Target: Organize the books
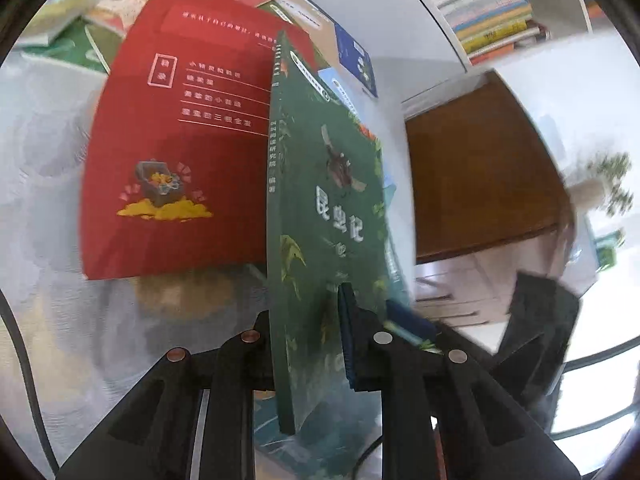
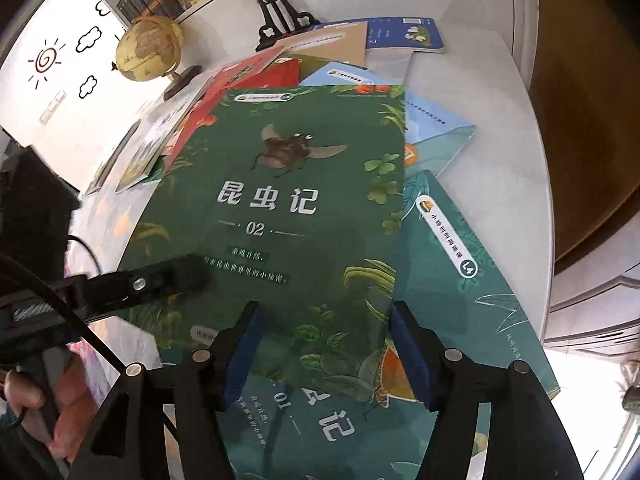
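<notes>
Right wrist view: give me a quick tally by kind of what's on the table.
Books: at least 8; they overlap, so the exact count is unclear
Globes: 1
Black ornament stands: 1
Total: at least 10

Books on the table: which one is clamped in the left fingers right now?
The dark green insect book numbered 02, with a flying beetle on its cover. The left gripper pinches its lower edge; the red book and the blue ones lie untouched on the table.
</notes>
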Demonstrator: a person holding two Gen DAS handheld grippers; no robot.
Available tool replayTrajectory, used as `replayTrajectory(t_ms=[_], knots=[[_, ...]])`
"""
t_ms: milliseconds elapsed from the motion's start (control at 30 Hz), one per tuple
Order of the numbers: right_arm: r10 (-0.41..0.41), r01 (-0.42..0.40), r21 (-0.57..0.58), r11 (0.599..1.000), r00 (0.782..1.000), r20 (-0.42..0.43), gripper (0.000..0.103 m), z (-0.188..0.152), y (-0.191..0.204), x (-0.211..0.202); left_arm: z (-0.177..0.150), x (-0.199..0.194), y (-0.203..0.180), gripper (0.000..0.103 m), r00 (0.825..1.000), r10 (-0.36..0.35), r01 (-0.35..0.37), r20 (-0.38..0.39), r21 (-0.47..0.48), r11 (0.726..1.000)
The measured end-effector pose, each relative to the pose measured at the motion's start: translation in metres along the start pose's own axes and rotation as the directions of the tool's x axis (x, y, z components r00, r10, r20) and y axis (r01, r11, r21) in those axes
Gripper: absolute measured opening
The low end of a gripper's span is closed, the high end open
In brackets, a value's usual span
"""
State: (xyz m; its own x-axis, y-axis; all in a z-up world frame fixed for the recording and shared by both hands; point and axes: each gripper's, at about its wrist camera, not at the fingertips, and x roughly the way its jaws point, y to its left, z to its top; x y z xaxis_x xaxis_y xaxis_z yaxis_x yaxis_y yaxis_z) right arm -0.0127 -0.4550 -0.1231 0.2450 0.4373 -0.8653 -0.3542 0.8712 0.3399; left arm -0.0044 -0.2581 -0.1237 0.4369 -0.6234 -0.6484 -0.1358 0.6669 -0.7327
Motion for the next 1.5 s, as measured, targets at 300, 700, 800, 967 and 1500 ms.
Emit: replayTrajectory(t_ms=[300, 700, 800, 967, 1500], knots=[[0.379, -0.368, 0.371, 0.853, 0.924, 0.047, 0.078, -0.003, -0.065, -0.001, 0.012, -0.008, 0.019, 0.016, 0.950, -0.312, 0.299, -0.029, -0.213, 0.930], [0.516, -0.515, 0.479, 0.711, 0.845, 0.143, 0.045, -0.010, -0.080, 0.017, 0.011, 0.000, 0.029, 0.016, 0.926, -0.373, 0.340, -0.054, -0.309, 0.888], [0.457, -0.471, 0.433, 0.768, 0.878, 0.143, 0.028, -0.007, -0.074, 0.009, 0.014, 0.000, 0.020, 0.016, 0.961, -0.262, 0.236, -0.092, -0.226, 0.945], [0.248, -0.264, 0.137, 0.955, 0.961, 0.124, 0.023, 0.005, -0.026, -0.016, 0.006, 0.004, -0.017, 0.018, 0.989, 0.082, -0.071, -0.124, 0.090, 0.993], [0.167, -0.123, -0.285, 0.951, 0.977, 0.135, 0.026, 0.005, 0.082, -0.051, -0.016, -0.080, -0.058, 0.028, 0.972, 0.233, -0.231, 0.038, 0.347, 0.909]])
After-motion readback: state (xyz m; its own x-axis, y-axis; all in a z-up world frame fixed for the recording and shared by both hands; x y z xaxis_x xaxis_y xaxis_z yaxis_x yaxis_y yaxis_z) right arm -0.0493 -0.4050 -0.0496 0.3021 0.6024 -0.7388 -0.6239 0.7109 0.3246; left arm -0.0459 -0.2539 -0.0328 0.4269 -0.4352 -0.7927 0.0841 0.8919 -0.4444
